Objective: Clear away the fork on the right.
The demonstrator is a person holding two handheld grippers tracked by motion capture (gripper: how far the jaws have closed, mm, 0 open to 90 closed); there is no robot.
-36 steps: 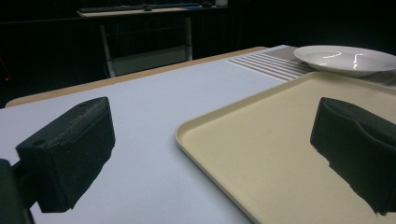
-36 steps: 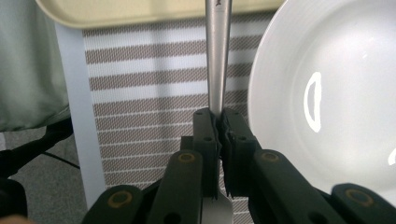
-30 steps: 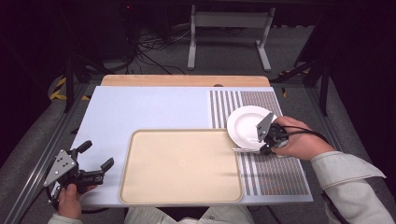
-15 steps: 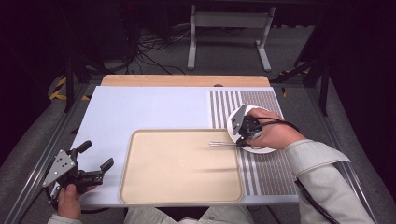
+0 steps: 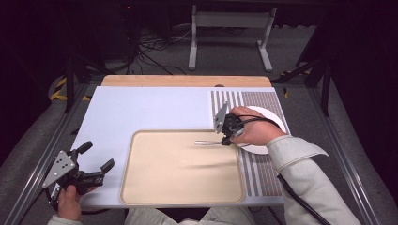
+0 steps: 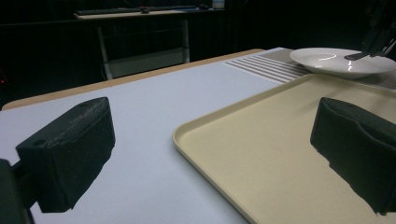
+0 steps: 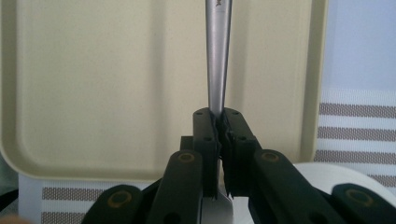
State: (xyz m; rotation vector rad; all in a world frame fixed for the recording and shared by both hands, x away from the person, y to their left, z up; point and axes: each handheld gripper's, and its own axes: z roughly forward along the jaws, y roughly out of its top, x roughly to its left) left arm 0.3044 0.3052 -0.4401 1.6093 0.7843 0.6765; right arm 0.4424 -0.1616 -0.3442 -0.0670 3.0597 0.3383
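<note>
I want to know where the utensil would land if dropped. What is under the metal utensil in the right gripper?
Under the metal utensil, clamped in the right gripper, lies the beige tray, bare there. Its clamped end is hidden between the jaws, near the white plate.

We count one beige tray point(image 5: 183, 168), one white plate point(image 5: 272, 117), one metal utensil point(image 5: 209, 142), one striped placemat point(image 5: 263, 173), and two grippers: a left gripper point(image 5: 96, 161) and a right gripper point(image 5: 225, 139).
</note>
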